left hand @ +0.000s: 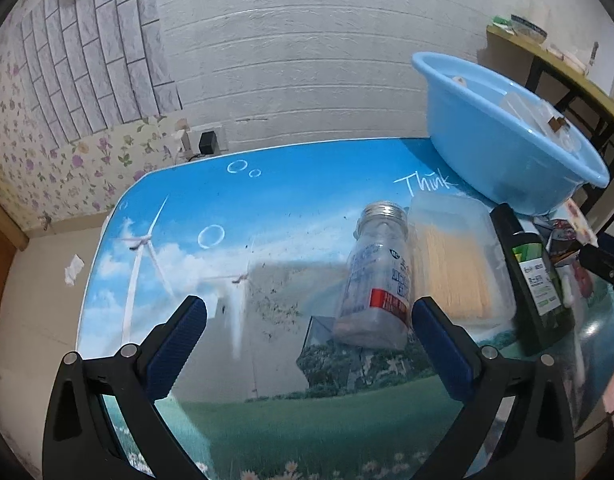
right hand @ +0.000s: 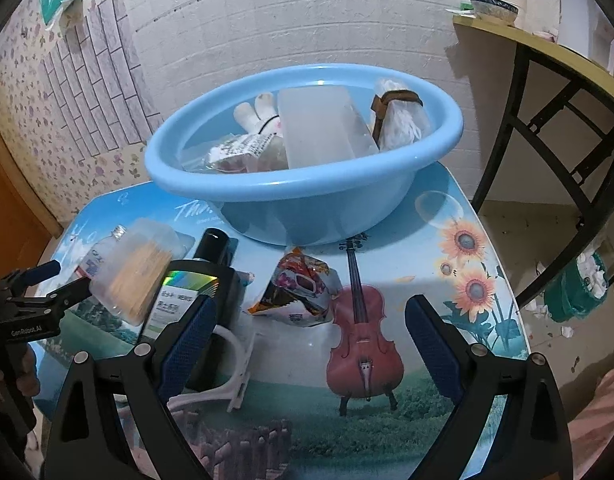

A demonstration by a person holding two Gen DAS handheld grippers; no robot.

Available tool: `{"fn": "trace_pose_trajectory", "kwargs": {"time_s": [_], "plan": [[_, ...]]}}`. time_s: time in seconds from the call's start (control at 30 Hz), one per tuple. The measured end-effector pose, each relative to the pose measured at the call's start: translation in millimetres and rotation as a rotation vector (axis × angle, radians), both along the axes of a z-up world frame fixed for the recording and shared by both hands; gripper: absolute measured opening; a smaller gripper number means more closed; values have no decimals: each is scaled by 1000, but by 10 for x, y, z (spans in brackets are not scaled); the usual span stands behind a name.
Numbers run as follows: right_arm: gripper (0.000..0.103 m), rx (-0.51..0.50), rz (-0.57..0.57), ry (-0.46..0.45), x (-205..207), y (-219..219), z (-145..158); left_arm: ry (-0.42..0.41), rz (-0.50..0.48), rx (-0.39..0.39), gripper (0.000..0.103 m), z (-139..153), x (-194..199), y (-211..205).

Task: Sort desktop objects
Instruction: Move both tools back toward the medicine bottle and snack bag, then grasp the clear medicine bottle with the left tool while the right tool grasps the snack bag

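Observation:
My left gripper (left hand: 311, 320) is open over the picture-printed table (left hand: 227, 220). A clear bottle (left hand: 381, 276) with a bare threaded neck lies just ahead of its right finger, untouched. Beside the bottle are a clear box of thin sticks (left hand: 459, 256) and a dark green bottle (left hand: 535, 276). My right gripper (right hand: 311, 320) is also open, with nothing between its fingers. A crumpled snack packet (right hand: 303, 292) lies just ahead of it, and the dark bottle (right hand: 191, 288) is by its left finger. The left gripper (right hand: 63, 280) shows at the left beside the stick box (right hand: 139, 276).
A light blue basin (right hand: 307, 184) at the table's back holds a plush toy, a clear box and a rolled white bundle. A white plastic piece (right hand: 231, 364) lies by the dark bottle. To the right are a yellow side table (right hand: 547, 52) and a green bin (right hand: 575, 292).

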State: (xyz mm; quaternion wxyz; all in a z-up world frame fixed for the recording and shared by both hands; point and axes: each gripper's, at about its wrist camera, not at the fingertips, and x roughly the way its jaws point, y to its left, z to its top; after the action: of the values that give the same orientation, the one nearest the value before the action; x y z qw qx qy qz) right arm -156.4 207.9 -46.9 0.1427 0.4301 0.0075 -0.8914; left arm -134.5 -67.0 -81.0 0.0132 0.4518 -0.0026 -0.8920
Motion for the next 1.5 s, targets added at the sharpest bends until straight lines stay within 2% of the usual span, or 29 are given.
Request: {"fn": "trace_pose_trajectory", "kwargs": {"time_s": [0.13,0.27,0.37,0.43,0.5,0.53,0.7,1.23,1.5], "plan": [[88,-13,-7,-8,-44,10,-32,-4,-8,-7,102,-25,-53,20],[71,-7,11,-32,-109,-28,-102,5,-33,-3,93,-20,-84,61],[61,-9,25,-40,-144,-53,-138,-1,-55,6,72,-26,-98,104],[57,-14,28,-42,-156,-70,-146,-10,-73,6,51,-46,-108,144],[49,-17,35,-49,-161,-77,-155,-17,-88,-3,46,-67,-111,188],[40,-17,41,-58,-166,-77,-165,-12,-91,-16,46,-67,-101,214],[32,-21,50,-55,-124,-44,-151,-7,-93,-11,45,-45,-85,211],[31,-10,-3,-51,123,197,-10,0,-92,-4,43,60,232,267],[31,2,-6,-86,275,287,-58,-24,-65,0,42,45,480,237]]}}
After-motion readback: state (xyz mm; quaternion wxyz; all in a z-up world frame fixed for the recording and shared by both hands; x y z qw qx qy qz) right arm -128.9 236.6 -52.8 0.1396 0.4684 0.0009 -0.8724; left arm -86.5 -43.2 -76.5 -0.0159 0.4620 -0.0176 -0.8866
